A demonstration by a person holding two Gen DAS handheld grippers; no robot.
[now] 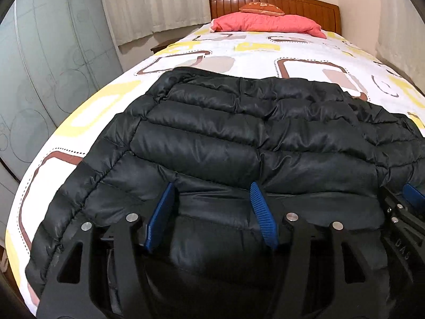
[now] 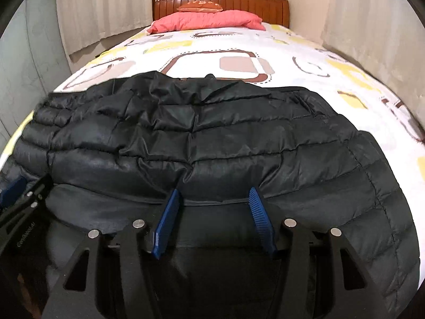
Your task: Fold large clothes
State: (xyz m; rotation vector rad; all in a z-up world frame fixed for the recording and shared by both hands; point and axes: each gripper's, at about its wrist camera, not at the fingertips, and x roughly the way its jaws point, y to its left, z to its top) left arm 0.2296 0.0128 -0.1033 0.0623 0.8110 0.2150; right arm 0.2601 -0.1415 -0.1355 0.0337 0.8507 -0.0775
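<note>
A black quilted puffer jacket lies spread across the near end of the bed, its near edge folded thick toward me. My left gripper has that edge bunched between its blue pads, and the fabric puckers around the tips. In the right wrist view the jacket looks the same. My right gripper is shut on the near edge further right. Each view catches the other gripper at its side: the right gripper and the left gripper.
The bed sheet is white with yellow and brown squares. A pink pillow and an orange cushion lie by the wooden headboard. A frosted wardrobe and a curtain stand left; a wall runs close on the right.
</note>
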